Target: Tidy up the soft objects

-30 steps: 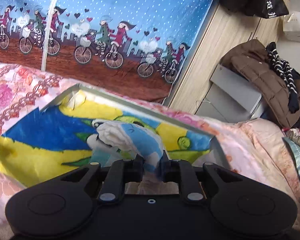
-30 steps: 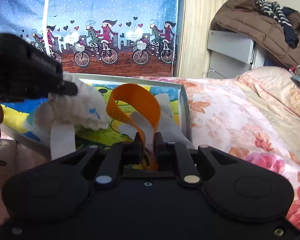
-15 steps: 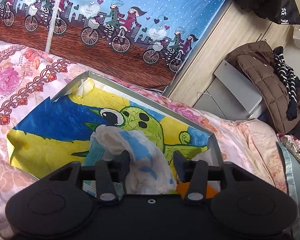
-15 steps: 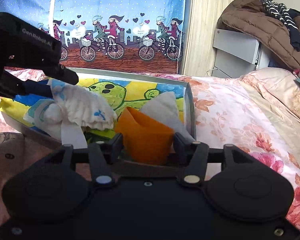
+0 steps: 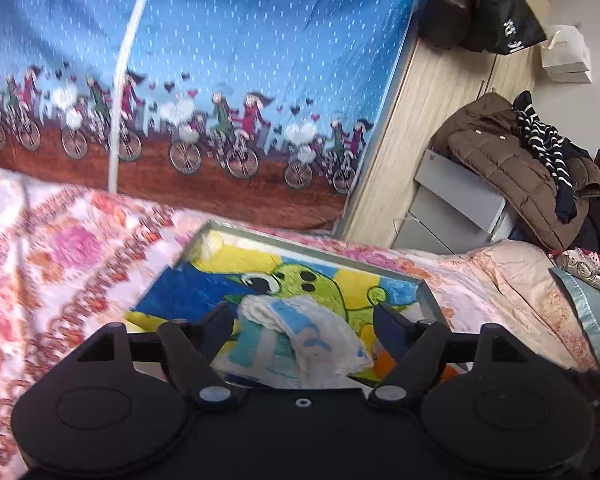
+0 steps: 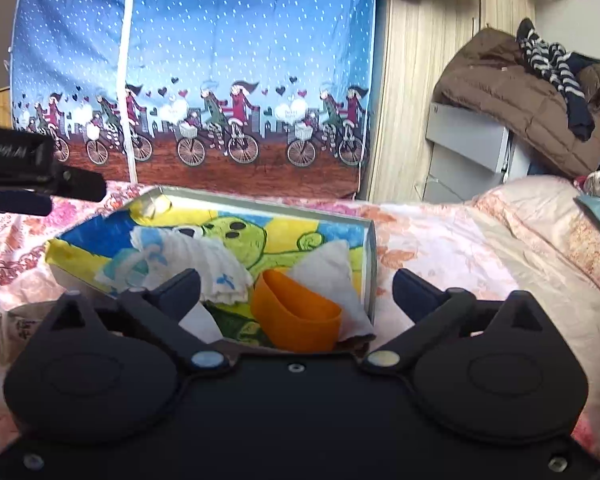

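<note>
A shallow grey box (image 5: 430, 294) (image 6: 370, 256) lined with a blue, yellow and green cartoon picture lies on the bed. Inside it lie a white and blue diaper (image 5: 300, 332) (image 6: 196, 258), an orange band (image 6: 296, 322) and a white cloth (image 6: 332, 270). My left gripper (image 5: 304, 324) is open, above and just behind the diaper, holding nothing. My right gripper (image 6: 296, 284) is open, pulled back above the orange band, holding nothing. The left gripper also shows at the left edge of the right wrist view (image 6: 40, 176).
A floral quilt (image 5: 60, 248) (image 6: 480, 248) covers the bed around the box. A blue curtain with cyclists (image 5: 220, 80) hangs behind it. A brown jacket and striped cloth (image 5: 520, 164) lie on a grey cabinet at right.
Both grippers opened and let go: the left dropped the diaper and the right dropped the orange band into the box. Both have since drawn back and up.
</note>
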`<action>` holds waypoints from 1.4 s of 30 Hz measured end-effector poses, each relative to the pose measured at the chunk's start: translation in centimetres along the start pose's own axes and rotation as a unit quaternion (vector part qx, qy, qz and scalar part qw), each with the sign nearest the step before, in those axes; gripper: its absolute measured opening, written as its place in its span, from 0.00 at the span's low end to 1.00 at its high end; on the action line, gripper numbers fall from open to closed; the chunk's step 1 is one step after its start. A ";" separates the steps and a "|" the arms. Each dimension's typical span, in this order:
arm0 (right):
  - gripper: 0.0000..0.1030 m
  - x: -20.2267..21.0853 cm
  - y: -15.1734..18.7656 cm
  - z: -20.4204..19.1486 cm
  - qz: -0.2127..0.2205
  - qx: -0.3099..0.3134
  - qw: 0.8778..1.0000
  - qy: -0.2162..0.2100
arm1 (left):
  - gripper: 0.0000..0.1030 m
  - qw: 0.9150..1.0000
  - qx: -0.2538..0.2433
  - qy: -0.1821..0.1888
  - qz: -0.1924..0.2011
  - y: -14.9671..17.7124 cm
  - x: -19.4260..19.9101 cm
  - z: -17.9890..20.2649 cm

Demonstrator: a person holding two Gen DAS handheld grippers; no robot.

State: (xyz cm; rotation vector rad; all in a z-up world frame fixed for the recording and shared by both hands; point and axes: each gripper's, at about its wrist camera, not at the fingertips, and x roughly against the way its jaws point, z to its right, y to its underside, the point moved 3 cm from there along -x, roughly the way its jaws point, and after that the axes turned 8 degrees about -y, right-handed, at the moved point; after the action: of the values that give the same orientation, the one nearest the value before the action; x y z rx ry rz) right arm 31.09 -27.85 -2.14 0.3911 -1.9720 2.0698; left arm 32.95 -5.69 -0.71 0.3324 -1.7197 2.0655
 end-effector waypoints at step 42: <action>1.00 -16.7 -7.5 -10.9 0.043 0.009 0.957 -0.288 | 0.98 0.989 0.108 -0.093 0.031 3.5 -5.2 -14.2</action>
State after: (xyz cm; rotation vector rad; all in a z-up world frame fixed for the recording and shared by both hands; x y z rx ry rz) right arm 49.21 -16.59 -1.77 1.0297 -2.3072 2.2010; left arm 37.08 6.75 -8.96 0.5614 -1.6285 2.3367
